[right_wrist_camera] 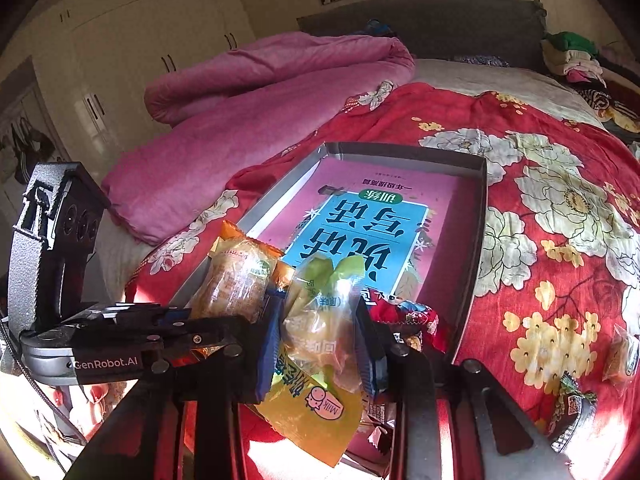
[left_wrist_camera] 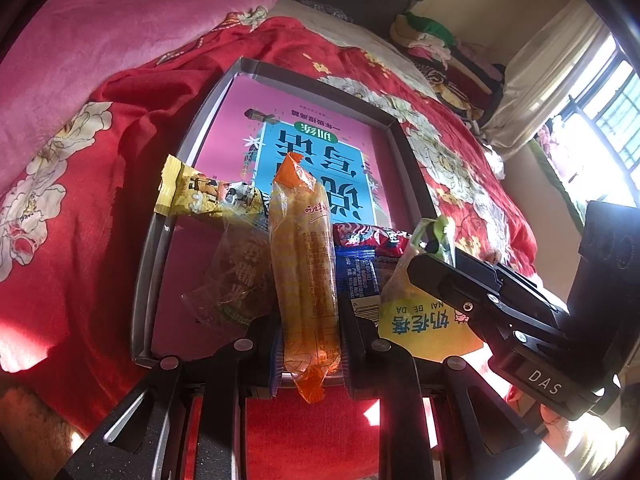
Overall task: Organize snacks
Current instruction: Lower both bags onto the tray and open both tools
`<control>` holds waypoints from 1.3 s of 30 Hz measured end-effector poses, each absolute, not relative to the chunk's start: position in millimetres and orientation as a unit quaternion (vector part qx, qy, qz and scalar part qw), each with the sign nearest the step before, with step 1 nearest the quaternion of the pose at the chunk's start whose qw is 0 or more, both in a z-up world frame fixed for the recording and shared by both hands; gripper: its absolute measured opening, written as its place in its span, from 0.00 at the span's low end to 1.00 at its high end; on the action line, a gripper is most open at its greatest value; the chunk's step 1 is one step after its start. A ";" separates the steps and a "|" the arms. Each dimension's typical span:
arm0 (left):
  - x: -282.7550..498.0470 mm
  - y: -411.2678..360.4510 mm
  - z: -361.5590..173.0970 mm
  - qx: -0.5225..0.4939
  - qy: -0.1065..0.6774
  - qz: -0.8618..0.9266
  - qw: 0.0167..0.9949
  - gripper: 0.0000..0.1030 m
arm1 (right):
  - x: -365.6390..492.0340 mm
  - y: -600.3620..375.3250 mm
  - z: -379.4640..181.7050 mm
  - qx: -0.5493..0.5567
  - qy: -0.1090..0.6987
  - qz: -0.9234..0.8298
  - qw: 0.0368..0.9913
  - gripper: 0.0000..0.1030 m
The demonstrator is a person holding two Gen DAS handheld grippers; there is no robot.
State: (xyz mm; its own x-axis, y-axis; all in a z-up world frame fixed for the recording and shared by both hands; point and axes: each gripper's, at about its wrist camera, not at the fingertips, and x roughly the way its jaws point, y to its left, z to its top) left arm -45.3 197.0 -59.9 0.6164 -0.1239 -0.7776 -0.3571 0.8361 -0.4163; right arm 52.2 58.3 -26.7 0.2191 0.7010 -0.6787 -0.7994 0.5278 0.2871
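the left gripper [left_wrist_camera: 308, 344] is clamped on an upright orange snack packet [left_wrist_camera: 304, 264]; the right gripper [right_wrist_camera: 320, 344] pinches a yellow-green milk candy bag [right_wrist_camera: 316, 344]. both hang over the near edge of the grey tray [right_wrist_camera: 478, 240] on the red floral bedspread [right_wrist_camera: 560, 200]. other packets crowd that edge; the tray's far half, lined by a pink book [right_wrist_camera: 360, 216], lies open.

A bed [right_wrist_camera: 560, 152] in a red floral cover — on it a shallow grey tray [right_wrist_camera: 478, 216] and a pink quilt [right_wrist_camera: 240, 120].
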 end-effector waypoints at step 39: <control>-47.9 206.9 -44.2 -0.266 0.369 0.087 0.886 0.44 | 54.3 13.6 -3.4 -0.054 0.353 0.448 0.820 0.52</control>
State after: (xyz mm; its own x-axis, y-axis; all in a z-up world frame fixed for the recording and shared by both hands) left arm -47.9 206.9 -44.2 0.7126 -0.0428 -0.7003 -0.3505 0.8430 -0.4081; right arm 54.3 13.6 -3.4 0.3499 0.6959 -0.6271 -0.7718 0.5936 0.2281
